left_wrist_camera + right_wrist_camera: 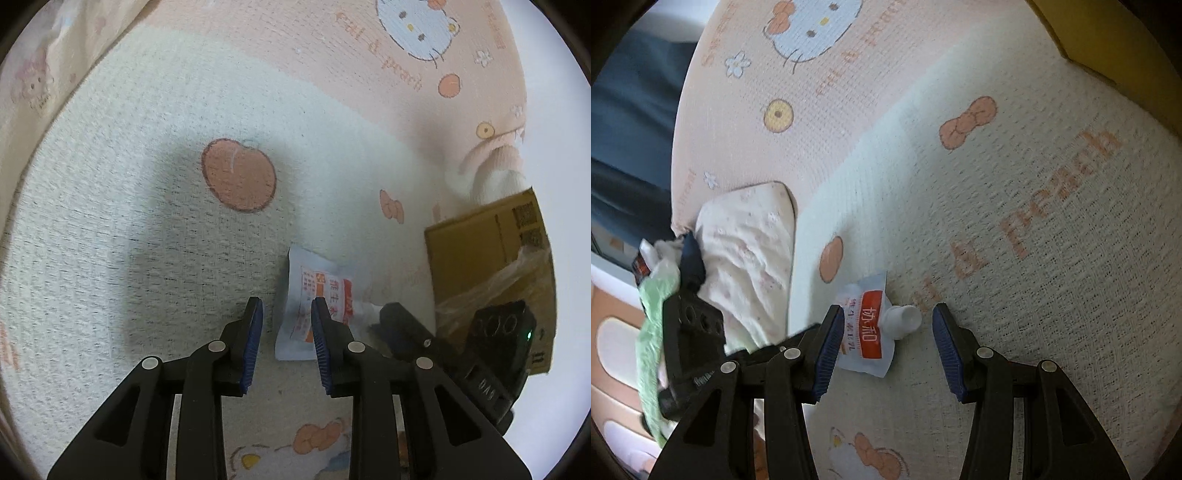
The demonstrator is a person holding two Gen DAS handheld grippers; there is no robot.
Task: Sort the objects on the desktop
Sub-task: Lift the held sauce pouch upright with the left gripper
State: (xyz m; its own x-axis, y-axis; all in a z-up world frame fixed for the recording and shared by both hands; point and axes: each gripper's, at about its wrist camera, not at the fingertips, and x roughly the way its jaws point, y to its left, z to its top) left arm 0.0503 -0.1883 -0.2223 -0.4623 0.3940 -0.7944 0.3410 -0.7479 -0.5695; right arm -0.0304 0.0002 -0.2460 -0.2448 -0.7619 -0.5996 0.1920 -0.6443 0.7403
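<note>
A small white pouch with a red label and a white screw spout (pixel 868 326) lies flat on the patterned cloth. In the left wrist view the pouch (pixel 314 295) lies just beyond and partly behind the right finger. My left gripper (pixel 287 308) is open and empty, above the cloth, a little left of the pouch. My right gripper (pixel 888 317) is open and empty, its fingers on either side of the pouch's spout end, close above it. The right gripper's black body (pixel 461 354) shows at the right of the left wrist view.
A cardboard box (pixel 491 266) with clear plastic stands at the right. A yellow box corner (pixel 1108 40) is at the far right of the right wrist view. A cream pillow (pixel 746 236) and a green cloth (pixel 652 332) lie at the left, near the left gripper's body (pixel 690 332).
</note>
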